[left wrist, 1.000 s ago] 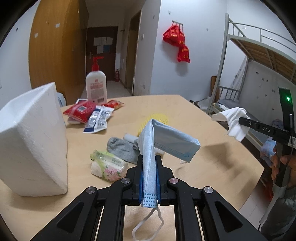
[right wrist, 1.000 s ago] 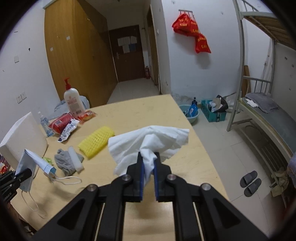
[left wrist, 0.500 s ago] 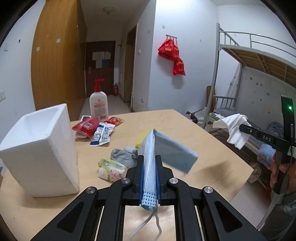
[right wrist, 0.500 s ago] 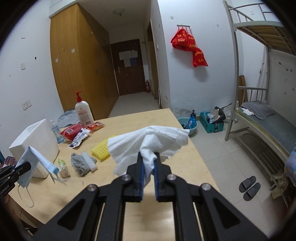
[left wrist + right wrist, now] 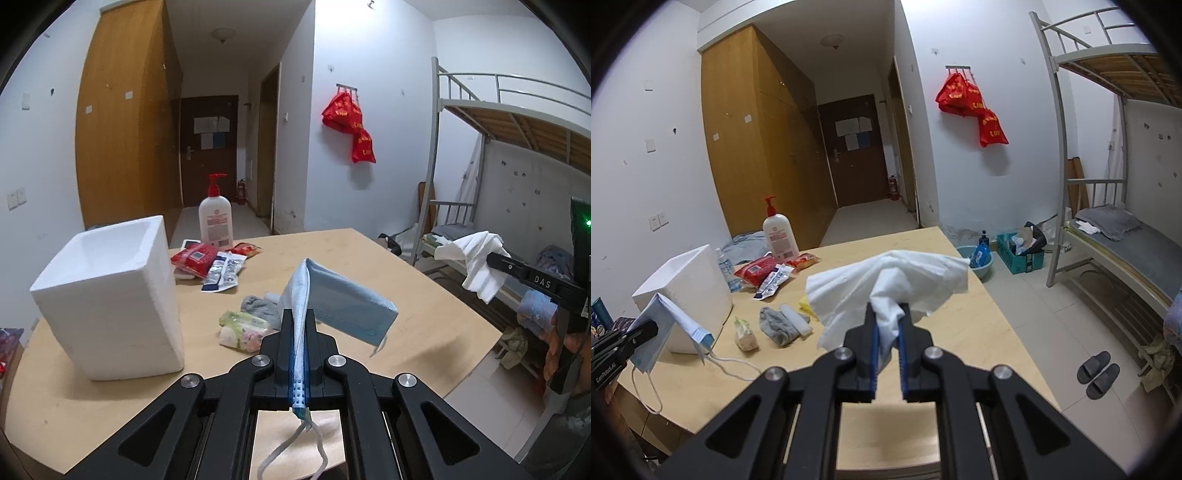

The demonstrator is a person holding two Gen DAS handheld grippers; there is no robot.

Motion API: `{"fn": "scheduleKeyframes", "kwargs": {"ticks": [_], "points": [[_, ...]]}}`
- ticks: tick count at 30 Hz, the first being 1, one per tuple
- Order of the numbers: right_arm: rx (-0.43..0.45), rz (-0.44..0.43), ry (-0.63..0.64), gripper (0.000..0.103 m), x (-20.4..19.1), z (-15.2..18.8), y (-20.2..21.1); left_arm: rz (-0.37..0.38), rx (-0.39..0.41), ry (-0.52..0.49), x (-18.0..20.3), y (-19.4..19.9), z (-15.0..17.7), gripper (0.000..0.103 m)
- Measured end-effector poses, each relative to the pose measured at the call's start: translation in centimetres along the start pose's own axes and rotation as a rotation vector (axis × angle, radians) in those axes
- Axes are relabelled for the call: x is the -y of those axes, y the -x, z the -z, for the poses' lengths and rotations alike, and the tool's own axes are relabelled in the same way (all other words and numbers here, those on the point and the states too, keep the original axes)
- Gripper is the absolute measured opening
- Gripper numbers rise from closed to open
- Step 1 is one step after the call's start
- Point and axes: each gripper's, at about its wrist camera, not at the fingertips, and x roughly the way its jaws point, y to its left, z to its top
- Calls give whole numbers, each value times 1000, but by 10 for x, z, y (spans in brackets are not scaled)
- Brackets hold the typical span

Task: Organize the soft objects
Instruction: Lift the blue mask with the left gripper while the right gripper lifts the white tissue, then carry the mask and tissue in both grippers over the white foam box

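1. Both tools have risen since a second ago: the counter (image 5: 424, 314) now sits lower in each view and more of the ceiling shows. The foam box (image 5: 110, 299), earlier seen side-on, now shows its open top.
2. The left tool (image 5: 298, 354) stays clenched on a blue face mask (image 5: 347, 302), held in the air above the counter's near edge with its ear loops dangling.
3. The right tool (image 5: 886, 343) stays clamped on a crumpled white cloth (image 5: 890, 284), held well above the counter, apart from the mask.
4. The pale wooden counter stands in a dormitory room with a wooden wardrobe (image 5: 764, 147), a dark door (image 5: 857, 147), red bags (image 5: 975, 103) hung on the white wall and a metal bunk bed (image 5: 1108, 240).
5. On the counter lie a grey sock (image 5: 777, 325), a tissue pack (image 5: 243, 328), a yellow sponge (image 5: 805, 305), red snack packets (image 5: 195, 256) and a lotion pump bottle (image 5: 216, 218).
6. The foam box stands upright at the counter's left; its interior, only partly visible, appears to hold nothing.
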Motion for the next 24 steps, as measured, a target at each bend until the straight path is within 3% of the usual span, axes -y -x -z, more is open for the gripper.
{"fn": "scheduleKeyframes", "kwargs": {"ticks": [12, 24], "points": [[8, -54, 44, 11, -32, 3, 6, -57, 27, 17, -19, 24, 6, 3], [11, -175, 118, 11, -83, 8, 5, -163, 55, 59, -52, 54, 14, 3]]}}
